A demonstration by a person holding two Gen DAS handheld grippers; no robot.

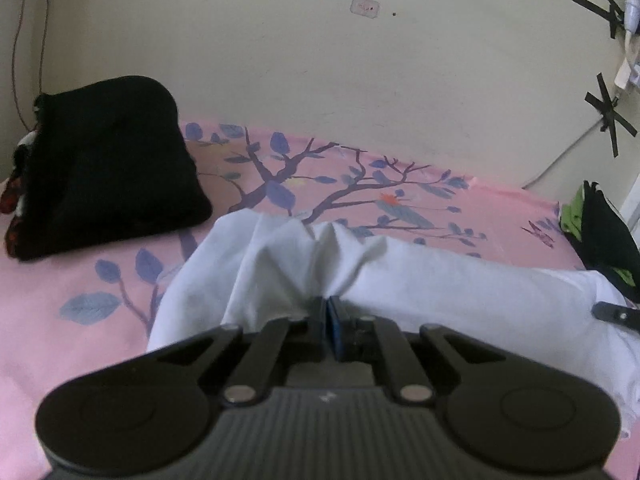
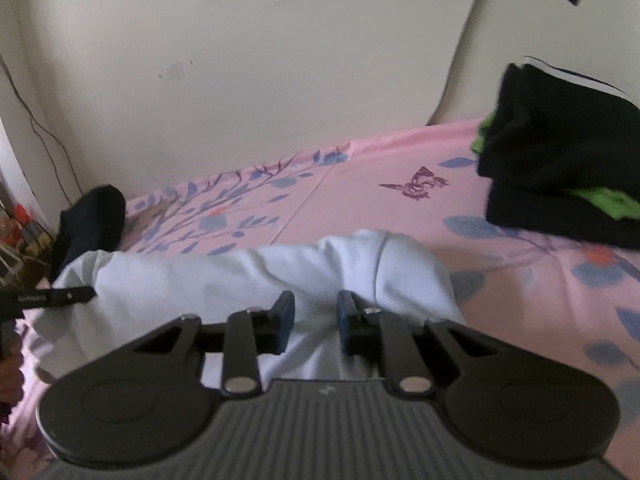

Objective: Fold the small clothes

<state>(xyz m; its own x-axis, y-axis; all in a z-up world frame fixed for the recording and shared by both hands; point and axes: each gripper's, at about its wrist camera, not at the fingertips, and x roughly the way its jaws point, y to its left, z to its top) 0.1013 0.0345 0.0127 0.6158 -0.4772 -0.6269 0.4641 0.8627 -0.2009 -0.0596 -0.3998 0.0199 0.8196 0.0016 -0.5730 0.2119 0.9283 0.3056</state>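
A white garment (image 1: 420, 280) lies across the pink flowered bed sheet (image 1: 80, 280). My left gripper (image 1: 327, 304) is shut on a bunched fold of the white garment near its left part, the cloth puckering up from the jaws. In the right wrist view the same garment (image 2: 240, 276) runs left to right. My right gripper (image 2: 316, 312) is open, its blue-padded fingers (image 2: 286, 312) a small gap apart over the garment's right part, with cloth showing between them. The left gripper's tip shows in the right wrist view (image 2: 56, 298), and the right gripper's tip in the left wrist view (image 1: 616, 314).
A folded black pile (image 1: 108, 168) sits at the bed's far left by the wall. A black and green pile of clothes (image 2: 560, 160) sits at the right. The cream wall (image 1: 360, 80) runs along the bed's far edge, with cables and black tape.
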